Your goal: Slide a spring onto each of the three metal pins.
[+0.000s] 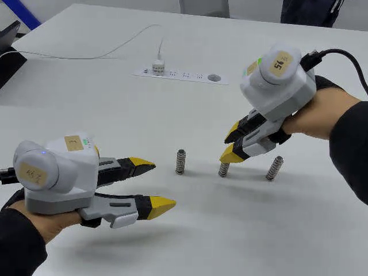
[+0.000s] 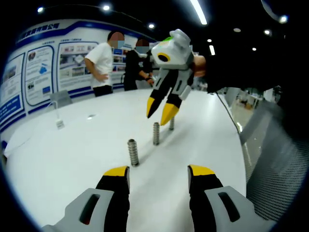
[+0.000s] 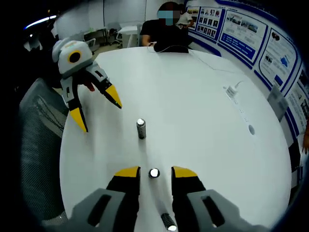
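Spring (image 1: 223,169) partly behind right gripper (image 1: 223,151)

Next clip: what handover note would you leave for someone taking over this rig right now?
Left gripper: open, empty, beside the row.
Right gripper: open, jaws either side of the middle spring, not gripping.
Springs: three in a row on the white table; upright end spring, leaning end spring.
Done: all three look placed.
To do: check the leaning one seats, then withdraw.
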Demonstrator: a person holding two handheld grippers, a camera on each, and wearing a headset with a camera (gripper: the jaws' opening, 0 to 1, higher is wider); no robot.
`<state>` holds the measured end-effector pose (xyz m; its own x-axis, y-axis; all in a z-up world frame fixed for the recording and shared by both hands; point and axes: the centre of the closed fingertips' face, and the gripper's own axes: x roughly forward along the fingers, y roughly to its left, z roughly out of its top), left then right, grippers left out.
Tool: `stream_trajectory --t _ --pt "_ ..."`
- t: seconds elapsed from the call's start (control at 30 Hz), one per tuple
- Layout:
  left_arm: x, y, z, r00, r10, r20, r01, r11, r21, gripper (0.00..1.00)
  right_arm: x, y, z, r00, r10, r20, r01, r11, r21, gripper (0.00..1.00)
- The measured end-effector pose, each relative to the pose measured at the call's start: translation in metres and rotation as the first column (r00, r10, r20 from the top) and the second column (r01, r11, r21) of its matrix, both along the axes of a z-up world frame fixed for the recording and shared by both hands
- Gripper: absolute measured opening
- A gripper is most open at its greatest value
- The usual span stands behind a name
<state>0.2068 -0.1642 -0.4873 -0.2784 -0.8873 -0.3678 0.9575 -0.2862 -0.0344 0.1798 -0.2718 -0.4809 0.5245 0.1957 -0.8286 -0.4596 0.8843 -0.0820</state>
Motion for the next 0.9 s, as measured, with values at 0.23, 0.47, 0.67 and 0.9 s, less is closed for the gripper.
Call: stream_trajectory --t 0.23,0.47,0.67,0.9 --pt "0.000 -0.003 -0.001 1.000 -0.005 0.000 0.005 1.000 0.008 0.50 -0.010 -0.013 0.002 0.998 -0.049 0.033 0.049 0.999 0.005 0.30" --pt "0.002 -0.004 -0.001 1.000 0.002 -0.003 -0.002 1.000 0.012 0.50 -0.017 -0.025 0.004 0.992 -0.097 0.075 0.097 0.995 0.008 0.34" --pt "0.004 -0.005 -0.001 1.000 0.009 -0.006 -0.008 1.000 0.013 0.51 -0.023 -0.036 0.008 0.983 -0.143 0.115 0.141 0.990 0.025 0.38" --pt "0.005 -0.007 0.000 1.000 0.018 -0.007 -0.018 1.000 0.009 0.52 -0.036 -0.044 0.014 0.969 -0.189 0.162 0.183 0.982 0.046 0.42"
